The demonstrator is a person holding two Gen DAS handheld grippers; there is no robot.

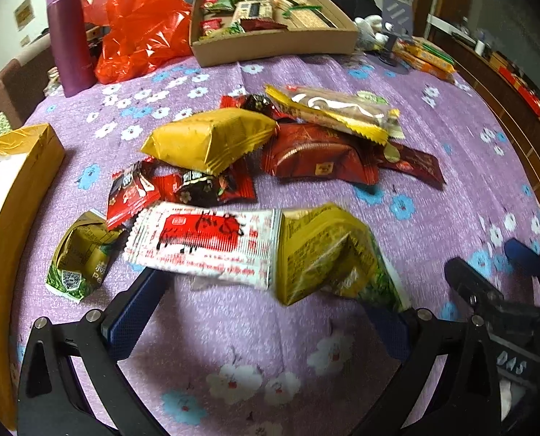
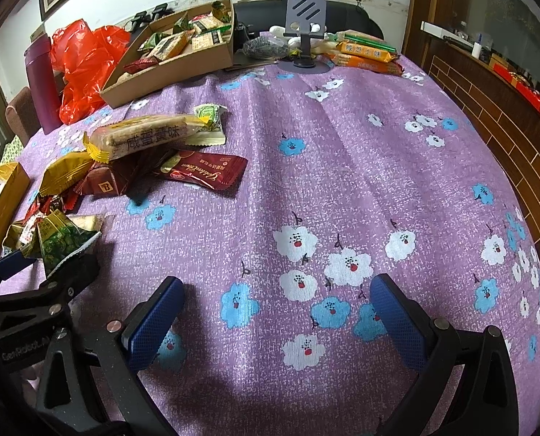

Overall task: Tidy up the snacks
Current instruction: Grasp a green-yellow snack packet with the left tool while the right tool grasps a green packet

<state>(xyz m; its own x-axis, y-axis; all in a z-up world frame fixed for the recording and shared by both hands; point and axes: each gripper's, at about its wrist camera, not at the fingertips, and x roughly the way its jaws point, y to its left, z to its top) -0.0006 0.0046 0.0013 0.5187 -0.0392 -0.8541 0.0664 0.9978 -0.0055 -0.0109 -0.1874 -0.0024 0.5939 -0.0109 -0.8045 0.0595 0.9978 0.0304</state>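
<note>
A pile of snack packets lies on the purple flowered cloth (image 1: 233, 327). In the left wrist view, my left gripper (image 1: 266, 301) is open. A white-and-red packet (image 1: 204, 243) and a gold-green packet (image 1: 324, 254) lie across its fingertips, blurred. Behind them are a yellow packet (image 1: 211, 138), dark red packets (image 1: 313, 152) and a long cake bar (image 1: 338, 109). My right gripper (image 2: 277, 312) is open and empty over bare cloth, right of the pile (image 2: 139, 156). A cardboard tray (image 1: 270, 47) with sorted snacks stands at the back.
A gold box (image 1: 19, 181) stands at the left edge. A purple flask (image 1: 70, 32) and red plastic bag (image 1: 135, 18) sit at the back left. A phone stand (image 2: 304, 25) and orange biscuit packs (image 2: 368, 54) sit at the back. A wooden cabinet (image 2: 506, 127) runs along the right.
</note>
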